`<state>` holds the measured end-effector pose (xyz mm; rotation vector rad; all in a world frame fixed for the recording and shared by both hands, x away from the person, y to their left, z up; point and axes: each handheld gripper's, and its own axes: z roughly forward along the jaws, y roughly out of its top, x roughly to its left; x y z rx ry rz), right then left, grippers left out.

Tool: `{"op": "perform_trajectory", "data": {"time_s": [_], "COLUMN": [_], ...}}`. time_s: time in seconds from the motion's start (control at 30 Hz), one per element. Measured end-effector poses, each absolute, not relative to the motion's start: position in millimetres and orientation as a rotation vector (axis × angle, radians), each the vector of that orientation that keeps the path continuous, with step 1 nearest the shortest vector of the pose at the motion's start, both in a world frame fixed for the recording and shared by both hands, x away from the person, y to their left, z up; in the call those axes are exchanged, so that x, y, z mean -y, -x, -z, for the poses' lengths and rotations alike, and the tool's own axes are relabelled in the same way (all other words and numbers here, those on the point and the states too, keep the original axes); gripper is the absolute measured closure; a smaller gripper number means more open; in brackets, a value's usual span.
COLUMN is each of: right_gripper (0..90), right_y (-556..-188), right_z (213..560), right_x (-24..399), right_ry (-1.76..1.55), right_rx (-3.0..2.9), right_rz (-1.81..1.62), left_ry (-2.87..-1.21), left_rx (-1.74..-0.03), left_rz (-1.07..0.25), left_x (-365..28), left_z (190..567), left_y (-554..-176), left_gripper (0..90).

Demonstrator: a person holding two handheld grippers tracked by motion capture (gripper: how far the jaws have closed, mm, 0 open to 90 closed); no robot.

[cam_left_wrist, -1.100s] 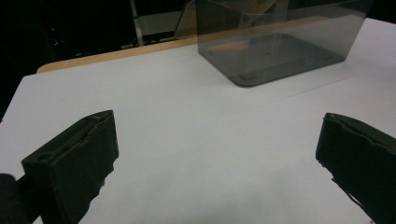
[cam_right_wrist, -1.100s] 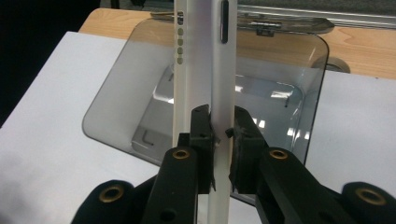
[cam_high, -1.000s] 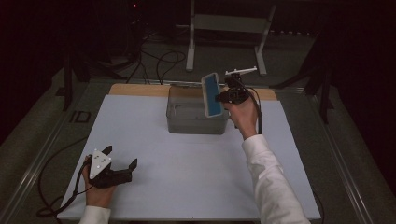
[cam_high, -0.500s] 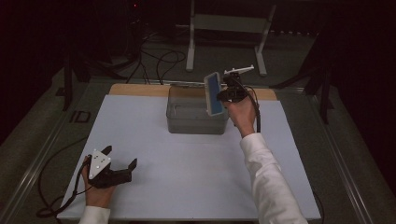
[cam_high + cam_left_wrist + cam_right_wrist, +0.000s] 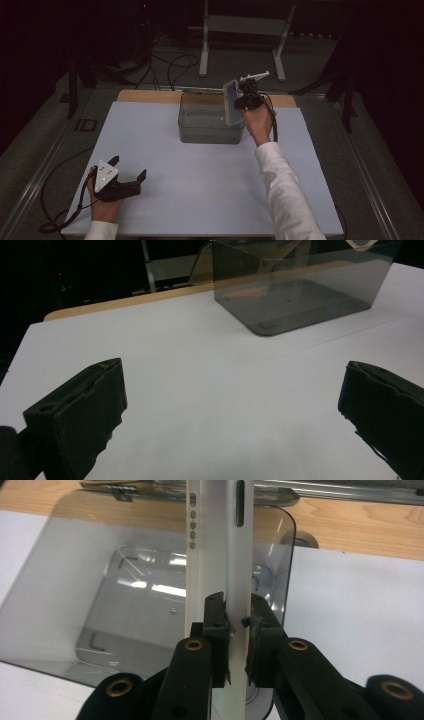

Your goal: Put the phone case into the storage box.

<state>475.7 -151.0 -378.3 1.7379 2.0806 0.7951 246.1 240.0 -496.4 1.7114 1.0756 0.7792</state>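
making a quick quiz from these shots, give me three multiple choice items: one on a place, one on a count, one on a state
1. Where is the flat white device?
A. lying on the white mat by the left gripper
B. held on edge above the clear bin
C. on the floor behind the table

2. How many clear bins stand on the table?
A. one
B. two
C. three

3. How do the left gripper's jaws stand?
A. shut on the device
B. shut on nothing
C. open, with nothing between them

Answers:
1. B, the right gripper clamps the device by its thin edges over the clear bin.
2. A, the high view shows a single bin near the far edge of the table.
3. C, the left gripper shows two jaws wide apart over bare white mat.
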Motion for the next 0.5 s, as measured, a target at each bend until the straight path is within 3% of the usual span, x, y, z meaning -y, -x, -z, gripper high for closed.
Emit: {"op": "perform_trajectory", "data": {"time_s": [0.5], "right_gripper": [82.0], "right_y": [-481], "right_z": [395], "right_x": [151], "right_ry": [-1.776], "right_rx": [-2.069], "right_rz": [-0.734], "left_ry": [-1.709], "left_rx": [-1.074], "left_rz": [-0.779], "left_x": [-240], "left_z": [496], "left_y": [-246], "left_gripper": [0.0]}}
